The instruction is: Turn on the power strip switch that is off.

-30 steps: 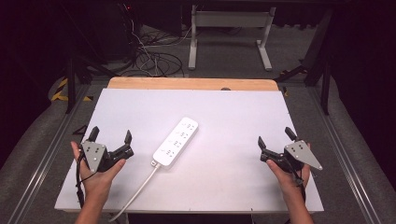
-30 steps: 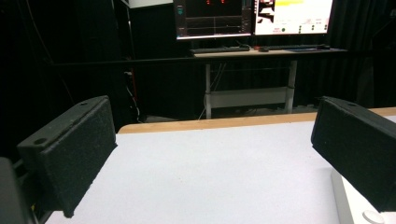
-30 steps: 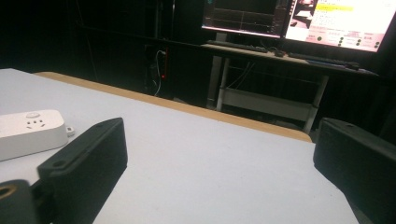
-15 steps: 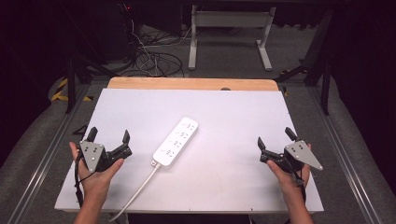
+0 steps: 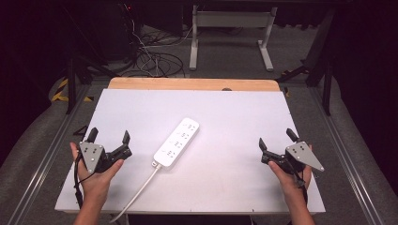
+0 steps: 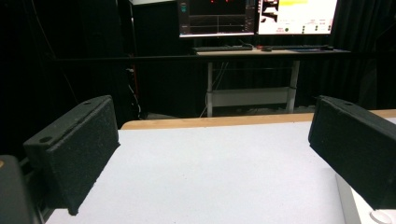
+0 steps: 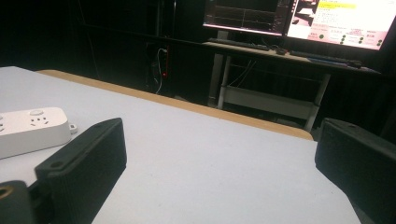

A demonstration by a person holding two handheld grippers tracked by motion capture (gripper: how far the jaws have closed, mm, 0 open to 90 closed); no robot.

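Power strip [image 5: 177, 142]: white, lying diagonally mid-tabletop [image 5: 234, 112], cord trailing to your near edge. Your left gripper [image 5: 109, 140] and right gripper [image 5: 275, 141] flank it, jaws wide, both empty, ready to reach.

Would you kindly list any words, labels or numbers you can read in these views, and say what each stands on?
None can be read.
Monitors: text too small and blurred.
Power strip: no legible marking.
Left claw and right claw: no labels.
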